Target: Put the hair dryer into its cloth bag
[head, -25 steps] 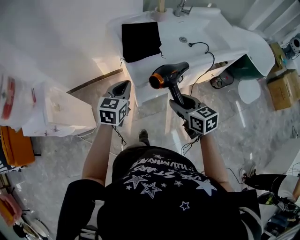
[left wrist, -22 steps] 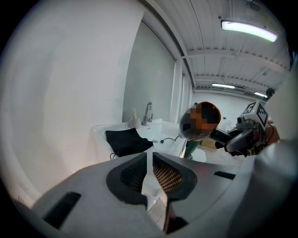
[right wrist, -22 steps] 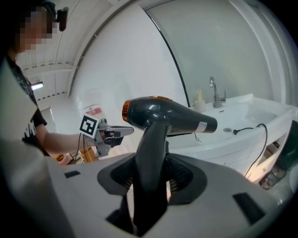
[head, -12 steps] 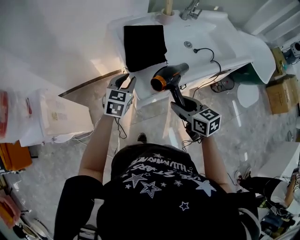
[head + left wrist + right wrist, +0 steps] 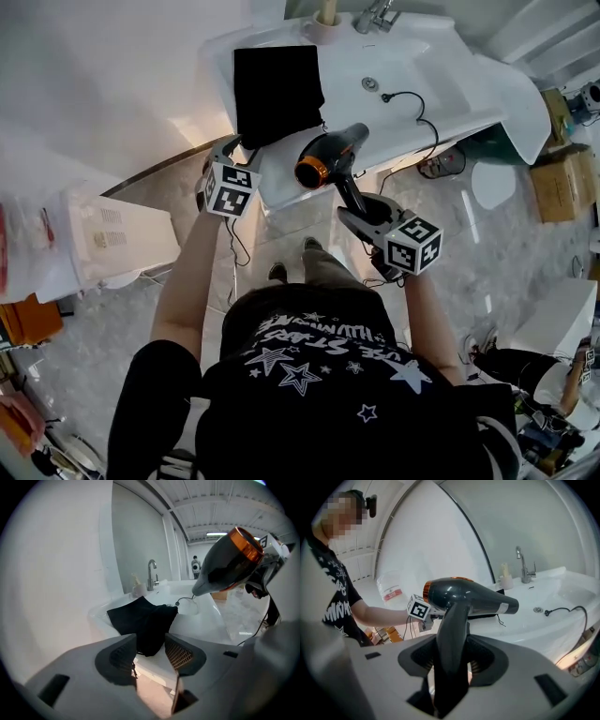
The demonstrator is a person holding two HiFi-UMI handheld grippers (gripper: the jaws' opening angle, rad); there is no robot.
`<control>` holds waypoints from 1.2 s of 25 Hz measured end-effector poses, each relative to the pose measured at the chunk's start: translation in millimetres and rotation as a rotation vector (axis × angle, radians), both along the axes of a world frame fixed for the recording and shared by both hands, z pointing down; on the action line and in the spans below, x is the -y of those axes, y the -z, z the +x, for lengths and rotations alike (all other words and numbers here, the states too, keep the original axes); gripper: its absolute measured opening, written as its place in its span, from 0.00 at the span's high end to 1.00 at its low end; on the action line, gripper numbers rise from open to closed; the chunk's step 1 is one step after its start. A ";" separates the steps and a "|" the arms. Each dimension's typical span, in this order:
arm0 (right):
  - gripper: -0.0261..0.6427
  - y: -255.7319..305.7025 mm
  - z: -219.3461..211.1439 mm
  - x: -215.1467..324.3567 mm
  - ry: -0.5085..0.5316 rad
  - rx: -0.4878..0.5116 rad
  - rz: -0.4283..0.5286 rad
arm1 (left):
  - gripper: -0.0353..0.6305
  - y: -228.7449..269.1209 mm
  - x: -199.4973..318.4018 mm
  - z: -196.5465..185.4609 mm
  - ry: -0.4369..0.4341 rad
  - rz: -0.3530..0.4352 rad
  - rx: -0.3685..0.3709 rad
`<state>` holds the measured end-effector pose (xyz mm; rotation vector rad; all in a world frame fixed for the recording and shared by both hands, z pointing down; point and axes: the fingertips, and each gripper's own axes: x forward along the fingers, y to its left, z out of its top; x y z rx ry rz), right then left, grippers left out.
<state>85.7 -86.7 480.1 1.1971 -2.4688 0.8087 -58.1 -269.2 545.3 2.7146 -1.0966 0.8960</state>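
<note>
1. The right gripper (image 5: 361,208) is clenched on the handle of the hair dryer (image 5: 328,157), holding it in the air at the front edge of the sink (image 5: 431,70).
2. The left gripper (image 5: 228,148) has just been opening its jaws, which stand wide apart with nothing pinched between them.
3. The black cloth bag (image 5: 277,86) lies on the sink's left rim, and its near edge hangs just ahead of the left gripper's tips.
</note>
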 end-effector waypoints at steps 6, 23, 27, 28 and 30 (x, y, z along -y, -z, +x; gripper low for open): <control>0.69 -1.2 -0.2 5.1 0.125 0.036 -0.020 | 0.83 -14.2 23.9 -1.6 0.055 0.069 0.173; 0.69 -0.3 -15.0 -14.9 0.573 0.089 -0.053 | 0.92 22.2 26.9 21.0 -0.009 -0.070 0.032; 0.69 -5.0 -24.4 -13.5 0.665 0.091 -0.056 | 0.92 31.5 28.3 25.4 -0.016 -0.057 0.038; 0.69 -6.0 -26.4 -12.1 0.685 0.095 -0.059 | 0.92 32.4 28.4 25.8 -0.017 -0.060 0.038; 0.69 -7.8 -29.7 -8.5 0.724 0.102 -0.068 | 0.92 33.5 28.0 27.3 -0.028 -0.069 0.038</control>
